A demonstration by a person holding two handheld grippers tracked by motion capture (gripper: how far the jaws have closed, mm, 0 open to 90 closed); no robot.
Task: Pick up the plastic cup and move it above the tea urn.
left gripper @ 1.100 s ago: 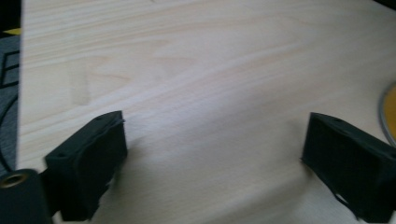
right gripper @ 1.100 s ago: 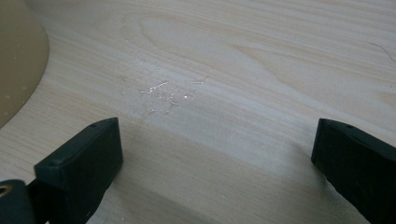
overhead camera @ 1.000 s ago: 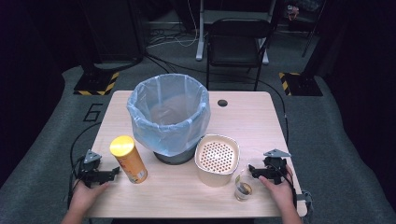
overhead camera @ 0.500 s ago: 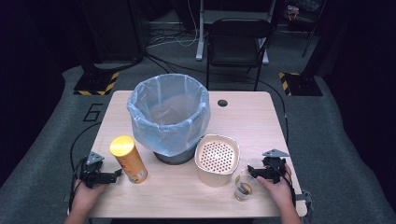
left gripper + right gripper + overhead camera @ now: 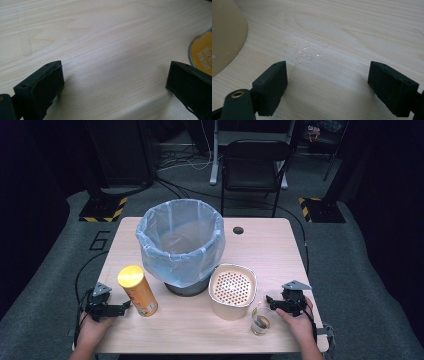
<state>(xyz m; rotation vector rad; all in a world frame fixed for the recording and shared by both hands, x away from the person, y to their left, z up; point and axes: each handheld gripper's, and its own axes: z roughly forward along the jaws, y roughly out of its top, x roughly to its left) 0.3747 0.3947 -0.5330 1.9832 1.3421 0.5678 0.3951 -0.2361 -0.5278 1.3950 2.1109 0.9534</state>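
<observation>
- Fingers of our right gripper (image 5: 270, 302) have just been closing, nothing between them (glass (image 5: 260, 321) just beside).
- Left gripper (image 5: 125, 306) fingers wide, near yellow can (image 5: 138, 291), on tabletop (image 5: 270, 252).

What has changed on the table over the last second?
Little. The right gripper has just been closing its jaws somewhat, with only bare wood between them; they remain apart. Both hands kept their places. The left gripper, yellow-lidded orange canister, lined bin, beige perforated container and small clear glass stayed put.
</observation>
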